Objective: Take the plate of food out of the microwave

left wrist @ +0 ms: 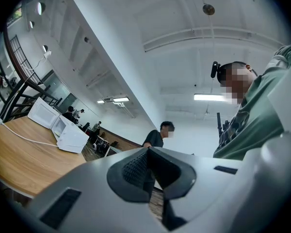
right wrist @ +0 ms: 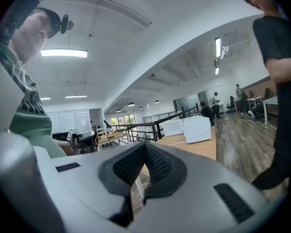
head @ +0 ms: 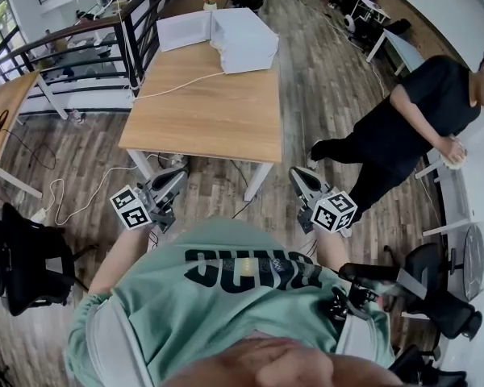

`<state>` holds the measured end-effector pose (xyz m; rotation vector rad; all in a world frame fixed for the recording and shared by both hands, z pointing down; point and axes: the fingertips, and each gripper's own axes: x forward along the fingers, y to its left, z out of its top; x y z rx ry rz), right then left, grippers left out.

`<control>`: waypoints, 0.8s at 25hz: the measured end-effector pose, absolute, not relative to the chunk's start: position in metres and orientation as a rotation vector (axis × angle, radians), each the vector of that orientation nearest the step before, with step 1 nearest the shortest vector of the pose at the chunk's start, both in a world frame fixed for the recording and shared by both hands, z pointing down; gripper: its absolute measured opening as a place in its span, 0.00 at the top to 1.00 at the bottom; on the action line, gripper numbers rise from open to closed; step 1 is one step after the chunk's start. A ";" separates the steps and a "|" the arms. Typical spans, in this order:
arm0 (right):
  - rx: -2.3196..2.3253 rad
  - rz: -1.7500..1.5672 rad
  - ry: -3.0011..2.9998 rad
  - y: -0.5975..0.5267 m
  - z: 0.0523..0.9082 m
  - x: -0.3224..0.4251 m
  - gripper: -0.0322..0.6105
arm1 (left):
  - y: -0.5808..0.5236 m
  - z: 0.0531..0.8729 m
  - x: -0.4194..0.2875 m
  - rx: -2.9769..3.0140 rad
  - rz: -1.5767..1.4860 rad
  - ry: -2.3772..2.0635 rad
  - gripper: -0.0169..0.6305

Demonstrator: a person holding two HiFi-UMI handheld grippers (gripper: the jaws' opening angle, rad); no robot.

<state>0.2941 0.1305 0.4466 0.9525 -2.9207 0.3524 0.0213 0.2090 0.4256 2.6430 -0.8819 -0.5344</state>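
The white microwave [head: 244, 40] stands at the far end of a wooden table [head: 202, 111], its door [head: 184, 31] swung open to the left. No plate of food shows in any view; the oven's inside is hidden from here. I hold both grippers close to my chest, well short of the table. My left gripper [head: 176, 176] is shut with nothing in it, its ribbed pads [left wrist: 133, 169] meeting. My right gripper [head: 298, 176] is shut and empty too. The microwave [left wrist: 70, 137] appears small and far off in the left gripper view, and likewise the microwave [right wrist: 198, 128] in the right gripper view.
A white cable [head: 177, 85] runs across the table from the microwave. A person in black [head: 403, 127] stands to the right on the wooden floor. Black office chairs [head: 16, 256] flank me on both sides. A railing [head: 81, 47] borders the far left.
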 end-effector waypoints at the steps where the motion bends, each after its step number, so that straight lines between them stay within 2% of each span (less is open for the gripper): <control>1: 0.952 0.350 -2.922 0.131 0.447 0.294 0.94 | 0.209 0.426 0.020 2.643 -0.536 -0.883 0.96; 8: 0.953 0.418 -2.952 0.125 0.445 0.298 0.94 | 0.204 0.422 0.022 2.644 -0.534 -0.882 0.96; 20: 0.916 0.492 -3.015 0.103 0.446 0.332 0.94 | 0.191 0.416 0.064 2.652 -0.495 -0.882 0.96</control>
